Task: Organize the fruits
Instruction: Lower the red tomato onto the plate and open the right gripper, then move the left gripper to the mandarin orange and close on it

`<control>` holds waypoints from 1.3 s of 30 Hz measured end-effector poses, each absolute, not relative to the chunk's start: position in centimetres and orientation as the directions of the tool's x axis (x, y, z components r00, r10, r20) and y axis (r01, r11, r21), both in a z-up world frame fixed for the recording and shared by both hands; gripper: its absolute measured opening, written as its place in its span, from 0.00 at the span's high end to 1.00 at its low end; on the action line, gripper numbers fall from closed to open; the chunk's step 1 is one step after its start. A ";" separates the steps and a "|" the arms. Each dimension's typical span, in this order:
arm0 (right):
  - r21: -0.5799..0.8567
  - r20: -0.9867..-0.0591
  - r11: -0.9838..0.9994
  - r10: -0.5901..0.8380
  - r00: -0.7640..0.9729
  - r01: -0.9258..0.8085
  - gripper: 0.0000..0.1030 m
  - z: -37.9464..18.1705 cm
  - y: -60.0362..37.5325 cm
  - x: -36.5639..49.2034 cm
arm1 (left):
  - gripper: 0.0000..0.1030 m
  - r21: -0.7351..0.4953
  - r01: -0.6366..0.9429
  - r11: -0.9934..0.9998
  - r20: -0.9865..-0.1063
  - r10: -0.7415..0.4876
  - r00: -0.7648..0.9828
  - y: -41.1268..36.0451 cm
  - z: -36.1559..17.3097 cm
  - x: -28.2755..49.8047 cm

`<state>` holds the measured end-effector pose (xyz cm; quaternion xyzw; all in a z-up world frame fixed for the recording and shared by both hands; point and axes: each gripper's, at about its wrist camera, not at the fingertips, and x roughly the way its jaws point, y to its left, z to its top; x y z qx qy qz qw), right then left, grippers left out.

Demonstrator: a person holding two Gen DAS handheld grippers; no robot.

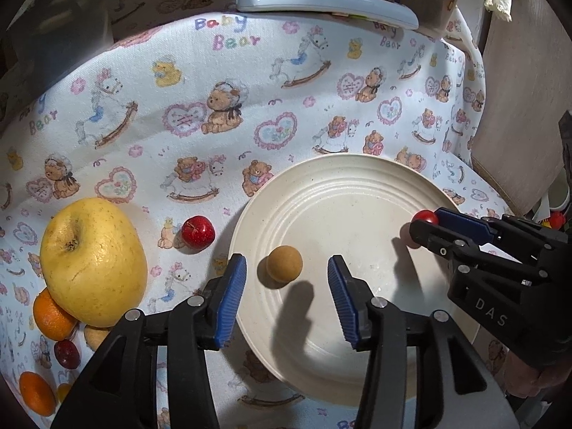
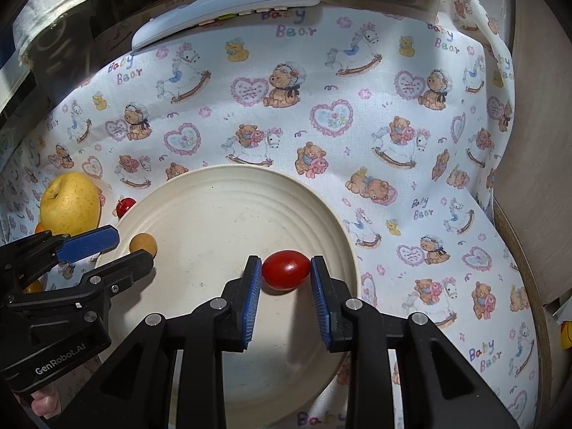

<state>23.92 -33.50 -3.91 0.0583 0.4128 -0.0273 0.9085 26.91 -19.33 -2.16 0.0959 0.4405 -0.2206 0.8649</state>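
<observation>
Cloth [image 1: 250, 82], soft, printed with bears and rocking horses, covers the worktop. Ridged cream plate [image 1: 357, 186] holds a small tan ball fruit [image 1: 284, 264]. Left gripper [image 1: 287, 296] jaws spread, fruit loose between. Right gripper [image 2: 286, 296] jaws pinch a glossy red tomato [image 2: 286, 269] over the plate.

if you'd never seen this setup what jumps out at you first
First the cream plate in the middle of a teddy-bear tablecloth, with black, blue-padded tongs over it from both sides. The right tongs pinch a small red tomato over the plate, while the left tongs stand open around a small tan round fruit lying on the plate. Off the plate's left sits a big yellow apple.
</observation>
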 end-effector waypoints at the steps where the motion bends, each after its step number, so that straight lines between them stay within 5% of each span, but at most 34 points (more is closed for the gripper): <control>1: 0.085 -0.753 0.991 0.000 0.657 0.098 0.72 -3.9 -33.5 23.9 | 0.53 -0.027 0.466 0.884 -0.803 -0.297 0.517 -19.3 -2.1 26.8; 23: 0.095 -0.644 0.994 0.020 0.764 0.054 0.71 0.2 -31.7 20.9 | 0.51 0.030 0.357 0.934 -0.652 -0.252 0.715 -9.8 7.5 21.4; 35: 0.052 -0.570 0.998 0.052 0.820 -0.027 0.71 2.1 -27.8 18.3 | 0.21 0.063 0.221 0.973 -0.540 -0.153 0.827 -0.4 10.4 16.0; 38: 0.052 -0.561 0.998 0.050 0.826 -0.025 0.55 2.2 -27.2 18.1 | 0.18 0.064 0.195 0.979 -0.533 -0.132 0.836 1.1 9.9 15.8; 39: 0.054 -0.556 0.998 0.049 0.830 -0.022 0.41 2.3 -27.1 18.0 | 0.16 0.062 0.190 0.980 -0.535 -0.128 0.835 1.5 9.6 15.9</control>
